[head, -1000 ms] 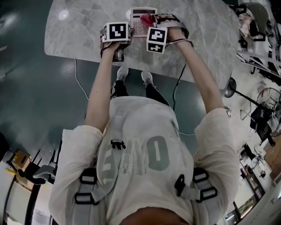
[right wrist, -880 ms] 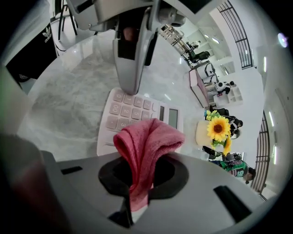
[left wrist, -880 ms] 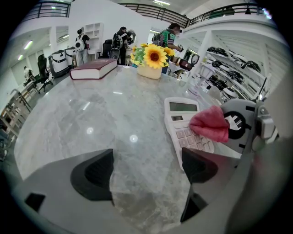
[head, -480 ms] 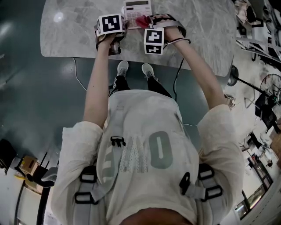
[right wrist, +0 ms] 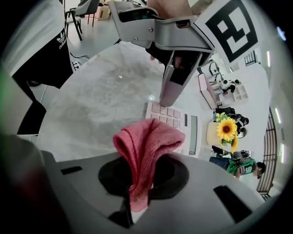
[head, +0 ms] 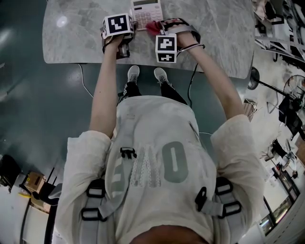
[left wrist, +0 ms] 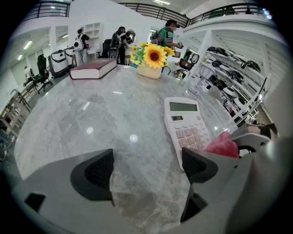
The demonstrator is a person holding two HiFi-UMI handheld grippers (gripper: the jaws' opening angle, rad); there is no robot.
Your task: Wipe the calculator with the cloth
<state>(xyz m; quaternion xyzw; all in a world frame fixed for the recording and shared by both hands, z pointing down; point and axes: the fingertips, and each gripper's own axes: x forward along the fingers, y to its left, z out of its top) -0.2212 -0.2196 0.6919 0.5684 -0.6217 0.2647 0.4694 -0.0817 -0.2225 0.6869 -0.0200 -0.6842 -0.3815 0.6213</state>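
A white calculator (left wrist: 187, 125) lies flat on the grey marble table (left wrist: 91, 123), its display towards the far side. My right gripper (right wrist: 142, 178) is shut on a pink cloth (right wrist: 145, 145), whose bunched end hangs over the calculator's (right wrist: 176, 119) near edge. In the head view the cloth (head: 153, 27) sits just below the calculator (head: 145, 10). My left gripper (left wrist: 146, 171) is open with only bare table between its pads, just left of the calculator's near corner. From the right gripper view the left gripper (right wrist: 171, 50) stands close above the keys.
A dark red book (left wrist: 94, 68) and a sunflower vase (left wrist: 153, 58) stand at the table's far side. Several people and shelves show beyond. The table's near edge (head: 143, 64) runs just under my hands, with dark floor and a cable (head: 86, 88) below.
The cloth has slid from over the calculator's keys back to its near edge. Both grippers and the table have shifted upward in the head view.
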